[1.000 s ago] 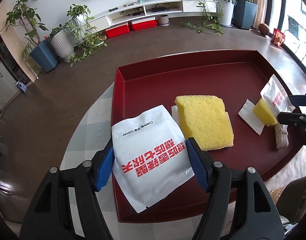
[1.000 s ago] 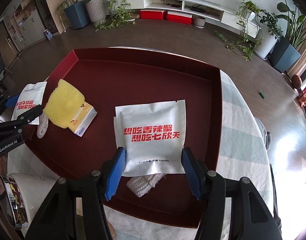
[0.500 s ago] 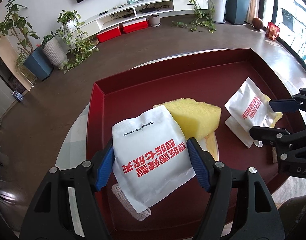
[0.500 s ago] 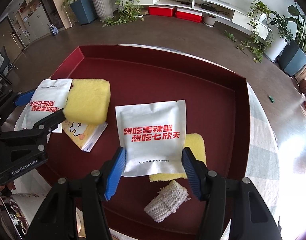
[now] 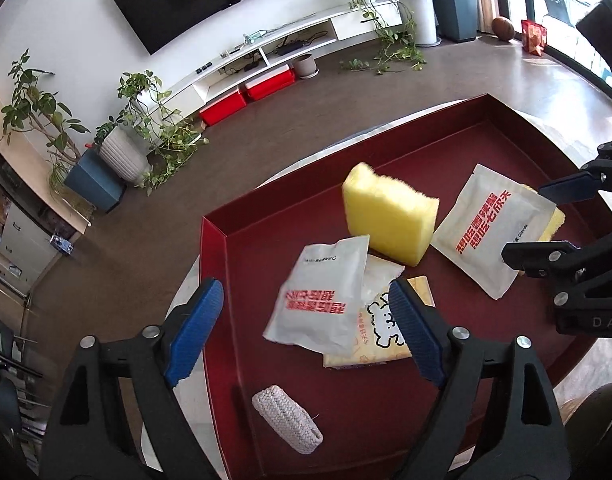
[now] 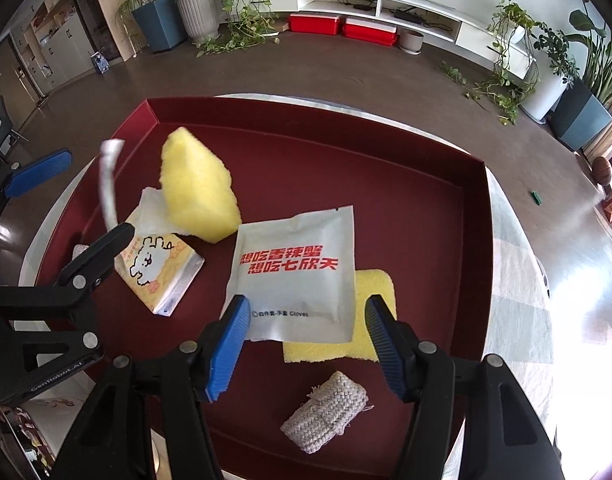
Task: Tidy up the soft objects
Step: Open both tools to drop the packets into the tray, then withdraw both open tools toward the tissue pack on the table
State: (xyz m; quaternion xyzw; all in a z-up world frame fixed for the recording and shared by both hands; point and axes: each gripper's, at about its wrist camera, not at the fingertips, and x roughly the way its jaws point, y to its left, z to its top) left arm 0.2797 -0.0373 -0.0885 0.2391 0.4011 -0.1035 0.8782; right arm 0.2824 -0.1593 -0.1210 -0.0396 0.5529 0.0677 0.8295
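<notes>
Dark red walls of a tray [image 5: 213,264] frame nearly everything on the table. From the left wrist view, the left gripper [image 5: 306,332] has its jaws wide apart; they have just been opening, and the white packet [image 5: 318,300] with red print sits loose between the blue pads [image 5: 193,332], touching neither one, blurred and tilted, its lower edge over a yellow tissue pack [image 5: 382,328] with a cartoon drawing. At twelve o'clock from that packet a thick yellow sponge [image 5: 390,220] stands tilted, leaning on the tissue pack's white flap. At six o'clock, close to the tray's left wall, lies a small white knitted roll [image 5: 287,420]. At three o'clock the right gripper [image 5: 538,220] comes in from the frame edge with a second white packet [image 5: 490,236] between its fingers. In the right wrist view, the right gripper [image 6: 306,336] holds that second packet [image 6: 297,272] by its lower edge, both blue pads [image 6: 229,344] pressing its sides at a middling width. Under the packet's far corner, toward four o'clock, a flat yellow sponge [image 6: 374,320] lies on the tray [image 6: 474,216] floor. A second knitted roll [image 6: 326,416] rests at six o'clock, just beyond the fingertips. At nine o'clock the left gripper [image 6: 65,196] reaches in, with the tissue pack [image 6: 157,272] and the thick sponge [image 6: 197,192] beside it and the loose packet seen edge-on as a pale blurred strip [image 6: 107,184].
</notes>
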